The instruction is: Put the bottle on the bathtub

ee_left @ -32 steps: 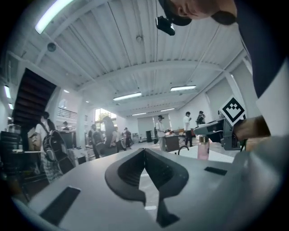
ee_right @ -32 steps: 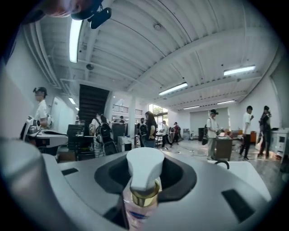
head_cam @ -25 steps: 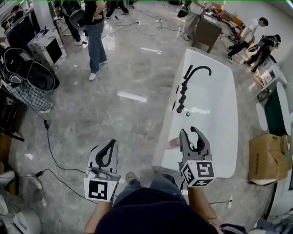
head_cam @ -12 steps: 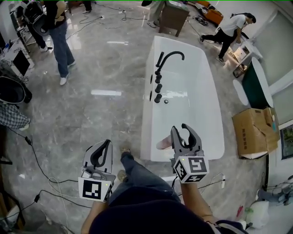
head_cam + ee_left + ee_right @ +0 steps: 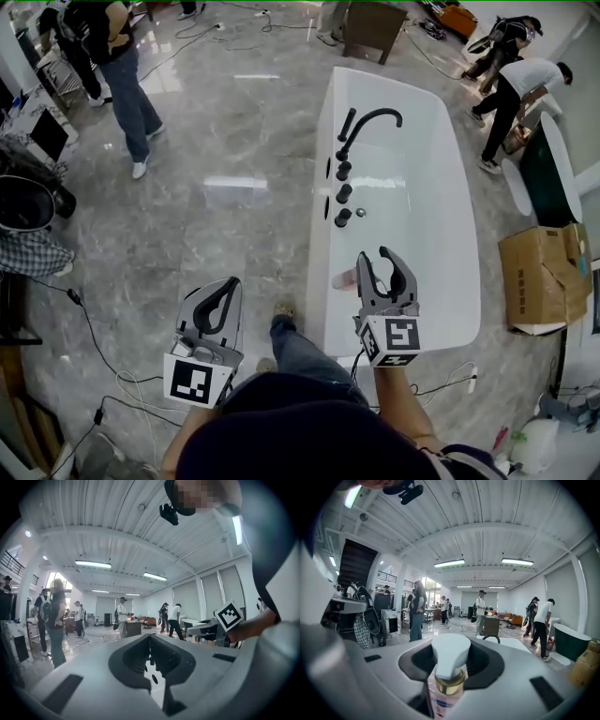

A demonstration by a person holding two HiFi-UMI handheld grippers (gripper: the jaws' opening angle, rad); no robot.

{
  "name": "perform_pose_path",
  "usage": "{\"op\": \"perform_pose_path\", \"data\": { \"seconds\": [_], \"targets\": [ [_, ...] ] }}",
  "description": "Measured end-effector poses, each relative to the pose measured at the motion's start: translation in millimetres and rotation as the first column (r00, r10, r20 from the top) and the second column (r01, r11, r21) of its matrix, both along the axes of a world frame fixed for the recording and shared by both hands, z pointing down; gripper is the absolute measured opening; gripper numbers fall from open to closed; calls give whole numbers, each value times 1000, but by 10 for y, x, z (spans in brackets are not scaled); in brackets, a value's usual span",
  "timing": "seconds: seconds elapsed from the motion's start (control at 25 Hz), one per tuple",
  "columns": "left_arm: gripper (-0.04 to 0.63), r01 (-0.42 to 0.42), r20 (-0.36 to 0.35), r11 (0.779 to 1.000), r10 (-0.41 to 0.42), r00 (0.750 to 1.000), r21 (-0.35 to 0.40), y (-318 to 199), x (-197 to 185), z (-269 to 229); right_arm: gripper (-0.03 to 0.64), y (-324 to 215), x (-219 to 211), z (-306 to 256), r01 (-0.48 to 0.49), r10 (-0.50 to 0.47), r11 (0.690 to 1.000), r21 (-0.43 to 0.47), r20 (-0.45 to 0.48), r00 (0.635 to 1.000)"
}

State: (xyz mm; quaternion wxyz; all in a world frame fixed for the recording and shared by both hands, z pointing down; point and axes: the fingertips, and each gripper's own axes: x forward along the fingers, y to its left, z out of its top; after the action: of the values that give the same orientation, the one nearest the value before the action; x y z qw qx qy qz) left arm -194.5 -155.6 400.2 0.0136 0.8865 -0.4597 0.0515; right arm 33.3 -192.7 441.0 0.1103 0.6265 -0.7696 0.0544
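A white bathtub [image 5: 433,217] with a black arched faucet [image 5: 369,123] runs up the middle right of the head view. My right gripper [image 5: 382,263] hangs over the tub's near left rim, shut on a bottle [image 5: 343,278] whose pinkish body sticks out to the left. In the right gripper view the bottle [image 5: 447,692] shows a white pump cap, a gold collar and a labelled clear body, held between the jaws of the right gripper [image 5: 451,662]. My left gripper [image 5: 221,310] is over the floor left of the tub, shut and empty, as the left gripper [image 5: 149,644] view confirms.
A row of black knobs [image 5: 342,193] lines the tub's left rim. A cardboard box [image 5: 541,277] stands right of the tub. People stand at far left [image 5: 127,77] and bend at far right [image 5: 512,89]. Cables [image 5: 101,328] trail over the marble floor. My shoe [image 5: 281,310] is beside the tub.
Both grippers have moved forward toward the tub's near end, the tub now closer below the right gripper. The bottle stays in the right gripper; the left stays shut.
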Motion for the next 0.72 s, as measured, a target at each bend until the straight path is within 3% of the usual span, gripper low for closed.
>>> {"op": "perform_pose_path", "data": {
  "seconds": [0.32, 0.72],
  "targets": [
    [23, -121, 37, 992, 122, 992, -23, -1062, 582, 73, 163, -800, 323, 278, -8, 8, 1000, -13, 13, 1000],
    [23, -225, 38, 966, 231, 972, -129, -1516, 1173, 554, 163, -1239, 584, 907, -5, 3, 996, -93, -25, 1000]
  ]
}}
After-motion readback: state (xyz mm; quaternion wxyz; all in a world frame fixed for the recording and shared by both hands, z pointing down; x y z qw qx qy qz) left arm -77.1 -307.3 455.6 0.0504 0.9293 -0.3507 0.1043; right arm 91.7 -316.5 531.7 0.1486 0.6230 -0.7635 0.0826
